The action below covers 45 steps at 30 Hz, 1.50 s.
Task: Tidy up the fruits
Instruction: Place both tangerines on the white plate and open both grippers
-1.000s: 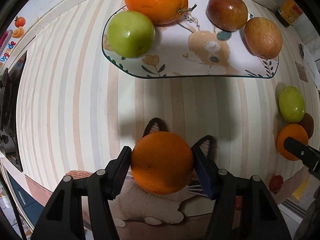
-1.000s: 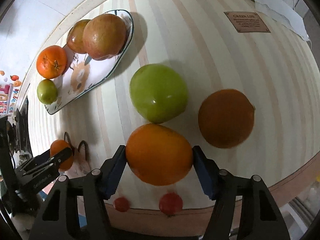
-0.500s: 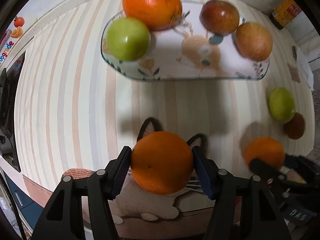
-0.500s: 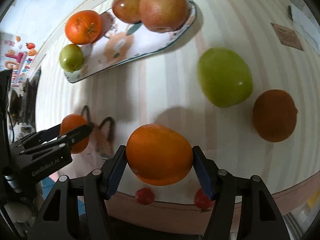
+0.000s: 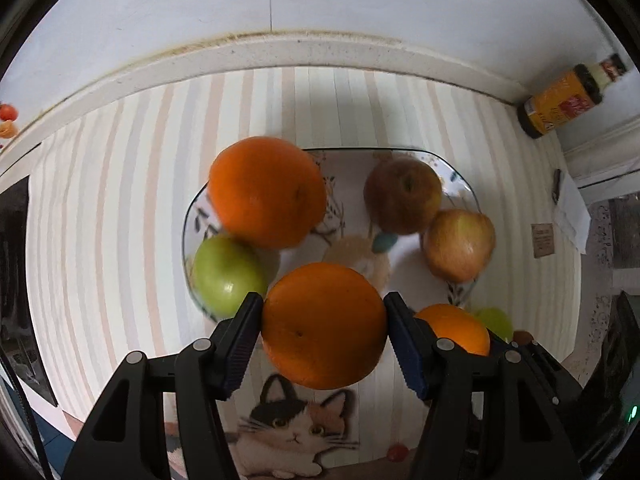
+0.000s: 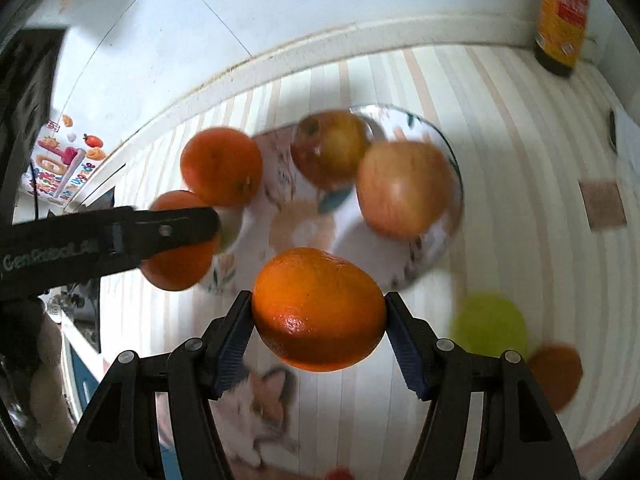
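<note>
My left gripper point(image 5: 323, 326) is shut on an orange point(image 5: 324, 324) and holds it above the near edge of the patterned plate point(image 5: 460, 176). My right gripper point(image 6: 318, 312) is shut on another orange point(image 6: 318, 308), also raised near the plate point(image 6: 452, 236). On the plate lie an orange point(image 5: 268, 192), a green apple point(image 5: 228, 276) and two reddish apples point(image 5: 404, 196) point(image 5: 460, 244). A green apple point(image 6: 490, 324) and a brown fruit point(image 6: 554, 376) lie on the table to the right. The right gripper's orange also shows in the left wrist view point(image 5: 460, 330).
A dark bottle with a yellow label point(image 5: 564, 104) stands at the back right corner by the wall. A cat-print mat point(image 5: 296, 432) lies at the table's near edge. A small brown label point(image 5: 542, 240) and white paper point(image 5: 570, 208) lie at the right.
Both grippers have lifted their oranges and moved toward the plate, which now sits close ahead in both views. The right gripper has swung left, beside the left one.
</note>
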### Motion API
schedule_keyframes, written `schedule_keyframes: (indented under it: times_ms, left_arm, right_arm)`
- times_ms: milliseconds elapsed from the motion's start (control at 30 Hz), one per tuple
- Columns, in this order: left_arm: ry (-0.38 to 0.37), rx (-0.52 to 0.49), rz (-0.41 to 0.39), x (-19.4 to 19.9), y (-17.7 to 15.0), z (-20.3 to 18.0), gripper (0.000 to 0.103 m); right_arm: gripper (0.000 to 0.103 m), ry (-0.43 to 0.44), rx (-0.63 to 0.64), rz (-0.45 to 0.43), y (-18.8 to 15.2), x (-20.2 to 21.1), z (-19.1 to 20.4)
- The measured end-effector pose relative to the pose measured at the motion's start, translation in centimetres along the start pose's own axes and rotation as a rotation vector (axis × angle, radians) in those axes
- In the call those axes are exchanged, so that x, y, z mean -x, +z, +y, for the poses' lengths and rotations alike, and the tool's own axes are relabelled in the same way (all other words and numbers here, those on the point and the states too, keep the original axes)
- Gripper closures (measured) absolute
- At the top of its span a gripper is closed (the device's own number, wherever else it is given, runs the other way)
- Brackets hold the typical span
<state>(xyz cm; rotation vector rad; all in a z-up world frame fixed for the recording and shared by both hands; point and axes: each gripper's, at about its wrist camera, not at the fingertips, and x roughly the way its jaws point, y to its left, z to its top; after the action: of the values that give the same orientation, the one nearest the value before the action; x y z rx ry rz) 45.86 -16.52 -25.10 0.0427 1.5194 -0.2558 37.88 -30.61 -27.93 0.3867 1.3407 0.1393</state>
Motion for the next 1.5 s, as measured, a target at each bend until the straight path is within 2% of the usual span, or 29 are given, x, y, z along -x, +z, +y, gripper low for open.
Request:
schedule_keyframes:
  times_ms: [100, 233, 333, 367, 400, 467, 500, 700, 900, 1000, 1333, 1400, 1500]
  left_arm:
    - [0.009, 0.002, 0.046, -2.1, 0.5, 0.2, 0.043]
    - [0.049, -0.011, 0.063, -3.2, 0.3, 0.1, 0.043]
    - [0.05, -0.007, 0.066, -3.4, -0.1, 0.1, 0.043]
    - [0.054, -0.005, 0.063, -3.5, 0.0, 0.1, 0.043]
    - [0.06, -0.001, 0.059, -3.5, -0.1, 0.2, 0.042]
    - [0.049, 0.009, 0.046, -3.4, -0.2, 0.3, 0.011]
    - [0.043, 0.017, 0.029, -2.9, -0.3, 0.5, 0.009]
    - [0.041, 0.042, -0.031, -1.1, -0.8, 0.8, 0.008]
    - [0.16, 0.044, -0.124, 1.0, -2.8, 1.7, 0.008]
    - [0.185, 0.065, -0.156, 1.8, -4.1, 1.9, 0.008]
    - [0.183, 0.107, -0.29, 7.5, -8.6, 2.0, 0.008]
    - [0.169, 0.105, -0.319, 9.0, -9.8, 2.1, 0.008]
    - [0.157, 0.098, -0.361, 11.2, -11.6, 1.7, 0.008]
  right_arm:
    - [0.035, -0.015, 0.012, 0.001, 1.3, -1.4, 0.1]
    - [0.035, -0.006, -0.003, 0.006, 1.7, -2.5, -0.3]
    - [0.034, 0.011, -0.029, 0.017, 1.9, -2.5, -0.9]
    - [0.033, 0.015, -0.033, 0.023, 2.0, -2.5, -1.0]
    - [0.021, 0.011, -0.036, 0.028, 2.0, -2.5, -1.1]
    - [0.011, 0.001, -0.039, 0.039, 2.2, -2.2, -1.4]
    - [0.011, 0.008, -0.043, 0.038, 2.3, -1.9, -1.5]
    - [0.01, -0.052, -0.055, 0.056, 2.1, 0.0, -2.2]
    - [0.01, -0.153, -0.003, 0.041, 2.1, 2.2, -2.4]
    - [0.01, -0.178, 0.028, 0.031, 2.3, 3.2, -2.1]
    - [0.01, -0.201, 0.104, -0.062, 1.5, 8.6, 1.3]
    - [0.004, -0.207, 0.107, -0.089, 0.7, 10.2, 1.9]
    - [0.003, -0.223, 0.11, -0.13, -0.6, 12.6, 2.7]
